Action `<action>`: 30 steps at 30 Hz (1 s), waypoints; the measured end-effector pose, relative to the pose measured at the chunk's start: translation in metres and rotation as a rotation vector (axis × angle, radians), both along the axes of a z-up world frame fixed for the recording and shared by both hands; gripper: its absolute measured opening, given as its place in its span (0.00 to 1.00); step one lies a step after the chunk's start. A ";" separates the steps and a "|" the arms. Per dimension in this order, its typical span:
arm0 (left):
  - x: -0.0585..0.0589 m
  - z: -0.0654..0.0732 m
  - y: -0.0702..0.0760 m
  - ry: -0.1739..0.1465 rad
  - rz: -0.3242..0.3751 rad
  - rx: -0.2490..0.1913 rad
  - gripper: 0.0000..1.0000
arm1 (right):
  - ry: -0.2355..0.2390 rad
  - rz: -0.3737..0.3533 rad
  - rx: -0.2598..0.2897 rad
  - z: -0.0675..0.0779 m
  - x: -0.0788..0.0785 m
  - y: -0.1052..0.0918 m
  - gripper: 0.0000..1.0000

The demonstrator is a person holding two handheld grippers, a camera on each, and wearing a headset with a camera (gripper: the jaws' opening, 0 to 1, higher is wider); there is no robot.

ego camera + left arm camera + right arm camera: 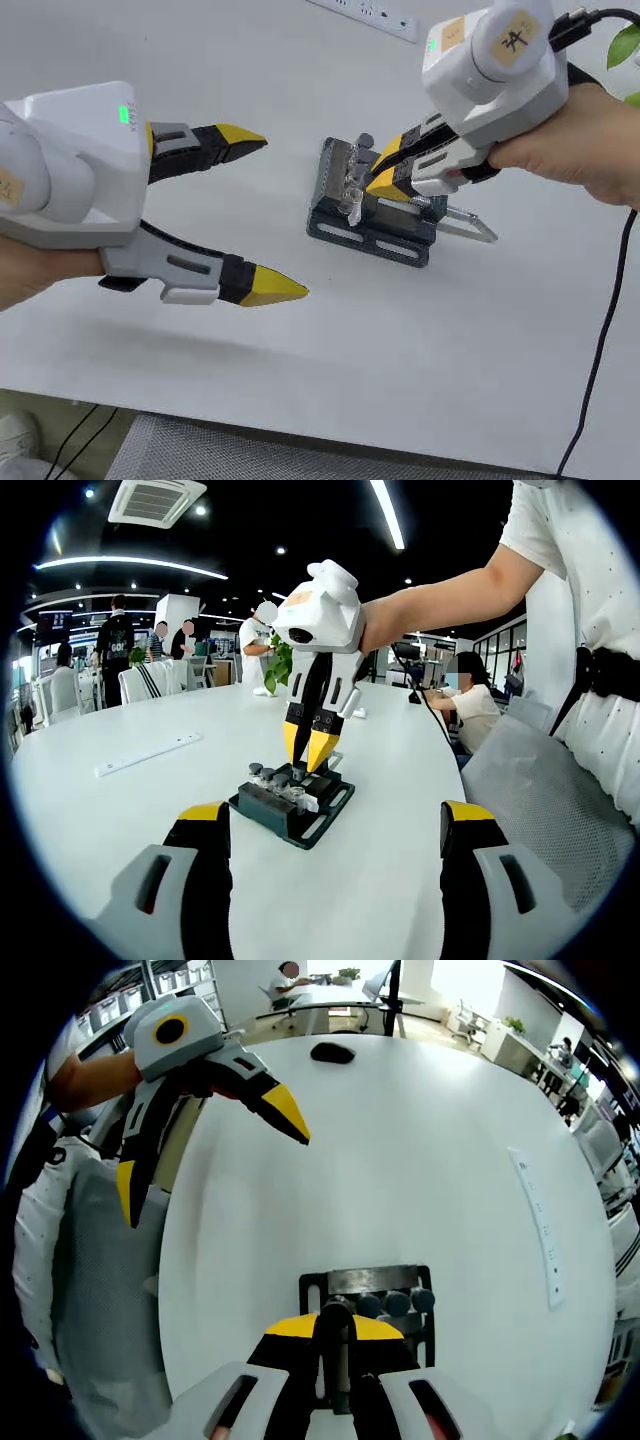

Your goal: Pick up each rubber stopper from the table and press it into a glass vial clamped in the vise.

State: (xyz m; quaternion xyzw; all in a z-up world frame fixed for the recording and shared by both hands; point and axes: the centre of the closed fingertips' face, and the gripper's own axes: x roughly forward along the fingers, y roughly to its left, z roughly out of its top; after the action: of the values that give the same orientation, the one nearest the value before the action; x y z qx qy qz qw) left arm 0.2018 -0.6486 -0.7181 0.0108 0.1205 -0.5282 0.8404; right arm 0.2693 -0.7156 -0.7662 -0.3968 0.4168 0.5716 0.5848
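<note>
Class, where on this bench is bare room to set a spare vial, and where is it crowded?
Free: table between vise and near edge, and between vise and power strip. Crowded: above the vise, where the right gripper is; the open left gripper hovers left.

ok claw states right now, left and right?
Left claw: open, empty.
Right claw: closed on a stopper, over the vise.
</note>
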 end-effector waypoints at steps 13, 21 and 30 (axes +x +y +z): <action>0.000 -0.002 0.003 0.004 0.013 -0.014 0.87 | 0.005 0.037 -0.066 -0.011 0.002 0.001 0.05; 0.000 -0.002 0.005 0.003 0.017 -0.022 0.87 | 0.002 0.064 -0.093 -0.012 -0.001 0.002 0.05; 0.000 -0.001 0.007 0.003 0.025 -0.028 0.86 | -0.008 0.093 -0.133 -0.018 0.003 0.002 0.05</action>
State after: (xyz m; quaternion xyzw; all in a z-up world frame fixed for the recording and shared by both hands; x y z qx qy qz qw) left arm 0.2013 -0.6420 -0.7190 -0.0033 0.1144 -0.5191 0.8470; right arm 0.2725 -0.7141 -0.7847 -0.4560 0.4324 0.5677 0.5318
